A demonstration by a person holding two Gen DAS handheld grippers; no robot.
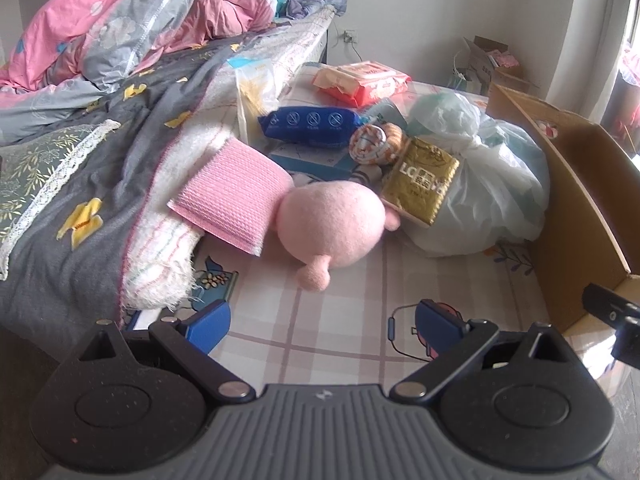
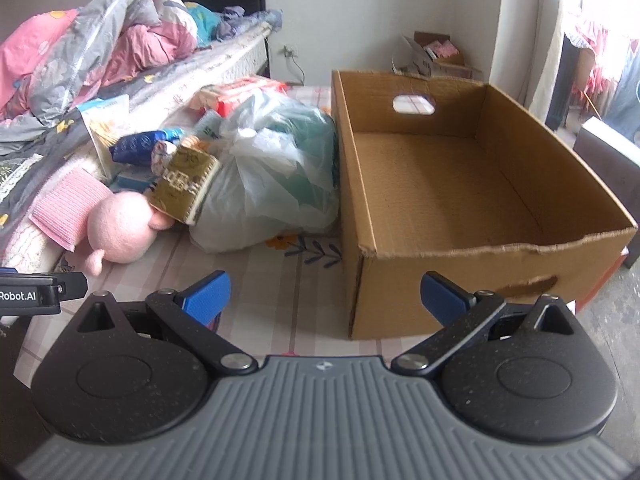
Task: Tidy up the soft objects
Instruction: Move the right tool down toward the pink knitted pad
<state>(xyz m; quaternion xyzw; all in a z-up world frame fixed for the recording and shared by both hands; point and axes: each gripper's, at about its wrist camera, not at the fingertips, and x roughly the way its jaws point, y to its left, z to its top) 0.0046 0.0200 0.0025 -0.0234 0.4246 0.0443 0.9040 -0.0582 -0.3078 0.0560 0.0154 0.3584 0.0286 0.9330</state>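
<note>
A pink plush toy point(image 1: 332, 226) lies on the checked mat beside a pink waffle cloth point(image 1: 236, 194); both also show in the right wrist view, the plush toy point(image 2: 118, 226) and the cloth point(image 2: 66, 204). A tied plastic bag point(image 1: 492, 184) with a gold packet point(image 1: 422, 180) leaning on it sits to the right. An empty cardboard box point(image 2: 460, 200) stands right of the bag point(image 2: 272, 184). My left gripper point(image 1: 322, 326) is open and empty, in front of the plush toy. My right gripper point(image 2: 326, 296) is open and empty, in front of the box's near left corner.
A bed with a grey blanket point(image 1: 80, 184) and pink quilts point(image 1: 132, 28) runs along the left. A blue packet point(image 1: 308, 124), a rolled cloth point(image 1: 374, 142) and a tissue pack point(image 1: 362, 82) lie behind the plush toy. A small carton point(image 2: 434, 56) stands by the far wall.
</note>
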